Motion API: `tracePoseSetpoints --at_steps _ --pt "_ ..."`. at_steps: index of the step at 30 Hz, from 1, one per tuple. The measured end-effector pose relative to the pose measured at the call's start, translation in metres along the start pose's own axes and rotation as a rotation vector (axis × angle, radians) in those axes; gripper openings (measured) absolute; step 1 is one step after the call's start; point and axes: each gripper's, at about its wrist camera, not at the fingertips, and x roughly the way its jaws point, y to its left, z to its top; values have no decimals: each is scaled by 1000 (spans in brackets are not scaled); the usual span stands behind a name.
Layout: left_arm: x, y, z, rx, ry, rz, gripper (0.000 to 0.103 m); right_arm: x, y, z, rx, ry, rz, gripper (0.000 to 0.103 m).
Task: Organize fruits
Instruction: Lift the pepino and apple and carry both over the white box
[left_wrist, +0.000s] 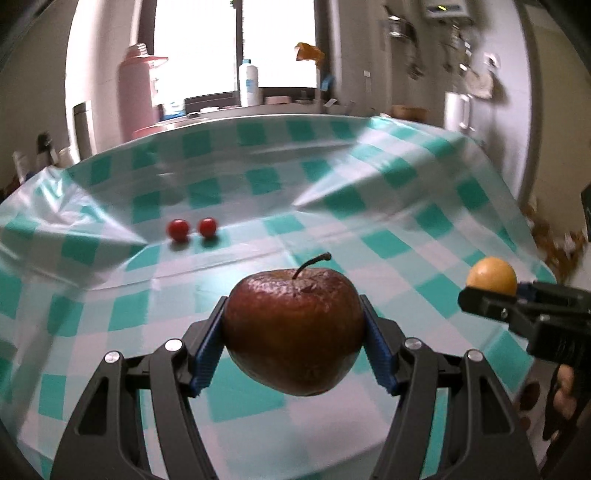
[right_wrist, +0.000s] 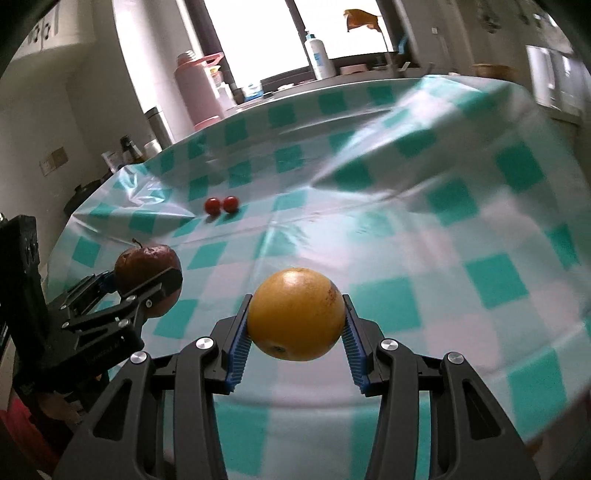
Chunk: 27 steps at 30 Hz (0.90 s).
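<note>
My left gripper (left_wrist: 293, 325) is shut on a dark red wrinkled apple (left_wrist: 293, 330) with a stem, held above the checked tablecloth (left_wrist: 388, 236). My right gripper (right_wrist: 296, 317) is shut on an orange (right_wrist: 296, 314), also held above the cloth. In the left wrist view the orange (left_wrist: 492, 277) and right gripper (left_wrist: 491, 295) show at the right edge. In the right wrist view the apple (right_wrist: 146, 264) and left gripper (right_wrist: 147, 280) show at the left. Two small red cherry tomatoes (left_wrist: 192, 228) lie side by side on the cloth further back; they also show in the right wrist view (right_wrist: 221, 205).
The green-and-white cloth has raised folds at the back left (left_wrist: 74, 221) and back right (left_wrist: 351, 184). Behind the table stand a pink flask (left_wrist: 136, 92), a white bottle (left_wrist: 248, 83) and small items on a windowsill. The table's edge drops off at right (left_wrist: 517, 206).
</note>
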Motion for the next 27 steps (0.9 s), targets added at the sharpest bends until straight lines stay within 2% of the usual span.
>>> tracePoseSetpoints --at_steps 16,22,27 --pt "-4 -131 -21 306 46 -144 67 -79 -103 -62 167 -54 -132 45" --pt "-11 -188 -34 450 40 -229 67 -104 -139 -90 242 -56 -203 45" --pt "-19 -236 -54 581 47 -310 67 -112 -166 -114 297 -22 -275 45"
